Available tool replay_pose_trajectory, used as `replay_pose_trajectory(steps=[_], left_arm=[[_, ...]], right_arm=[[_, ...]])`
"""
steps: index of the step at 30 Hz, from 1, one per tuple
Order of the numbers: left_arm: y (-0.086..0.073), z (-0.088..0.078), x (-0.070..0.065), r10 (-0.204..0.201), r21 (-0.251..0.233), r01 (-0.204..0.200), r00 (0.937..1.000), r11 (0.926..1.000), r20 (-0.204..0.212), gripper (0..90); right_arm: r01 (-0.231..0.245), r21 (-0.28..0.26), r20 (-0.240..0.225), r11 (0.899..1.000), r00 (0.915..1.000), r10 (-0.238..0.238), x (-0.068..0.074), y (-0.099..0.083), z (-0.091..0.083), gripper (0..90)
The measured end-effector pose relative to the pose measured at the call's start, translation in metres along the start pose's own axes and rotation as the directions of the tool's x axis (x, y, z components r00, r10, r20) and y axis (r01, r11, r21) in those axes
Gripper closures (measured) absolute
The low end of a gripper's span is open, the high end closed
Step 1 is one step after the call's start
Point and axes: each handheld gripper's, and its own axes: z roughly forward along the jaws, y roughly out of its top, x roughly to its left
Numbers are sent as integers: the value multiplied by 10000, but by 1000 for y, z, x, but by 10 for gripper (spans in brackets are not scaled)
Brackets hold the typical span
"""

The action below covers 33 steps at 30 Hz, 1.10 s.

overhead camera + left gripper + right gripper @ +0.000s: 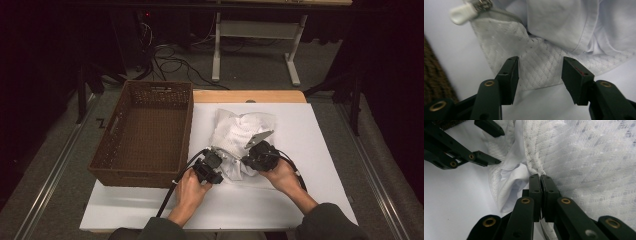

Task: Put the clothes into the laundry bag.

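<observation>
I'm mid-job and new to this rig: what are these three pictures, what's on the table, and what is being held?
No robot arm here: a person holds a two-jaw gripper in each hand. The high view looks down on the table from the person's side. There the left gripper and right gripper sit at the near edge of a white garment lying on a white sheet, with a brown basket to its left, nothing inside it. The other two pictures come from cameras riding on the grippers, looking along their black jaws. In the left gripper view the jaws stand apart, the garment's textured edge between them, not pinched. In the right gripper view the jaws are closed on a fold of the lacy fabric.
</observation>
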Motion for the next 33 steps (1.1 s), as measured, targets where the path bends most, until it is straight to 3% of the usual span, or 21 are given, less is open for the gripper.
replay_pose_trajectory(steps=[4,8,10,12,14,19,21,23,26,29,33], left_arm=[[-1,0,-2,247,-95,-245,9994,9997,260,569],[-1,0,-3,395,-39,-393,9948,9992,935,794],[-1,0,-5,547,-94,-541,9956,9985,757,870],[-3,-1,-8,752,-247,-737,9947,9970,705,896],[-5,-5,-8,750,-402,-704,9886,9967,1302,898],[-12,-20,-12,1013,-557,-948,9866,9939,1281,898],[-14,-20,-9,880,-590,-812,9886,9949,1224,893],[-14,-17,-5,624,-592,-554,9903,9967,1238,851],[-11,-11,-5,239,-464,-183,9922,9988,1227,596],[-9,-2,-6,31,-271,-5,9954,9996,959,480],[-7,1,1,-456,-257,494,9899,9984,1339,449]], right_arm=[[-49,61,-22,10000,10000,49,-4,1,3,888],[-312,139,-11,9994,9995,312,-8,5,9,888],[-349,167,32,9993,9994,348,-8,7,13,888],[-325,154,69,9994,9995,324,-8,10,16,889],[-281,203,155,9994,9995,278,-8,13,18,889],[-673,229,126,9975,9977,670,-16,18,27,889],[-857,166,56,9962,9963,856,-17,20,29,889],[-675,194,157,9975,9976,672,-14,21,29,889],[-450,157,171,9989,9989,447,-12,18,24,888],[-492,-32,105,9988,9987,493,-7,15,15,887],[-250,-340,-29,9991,9997,249,2,12,5,888]])
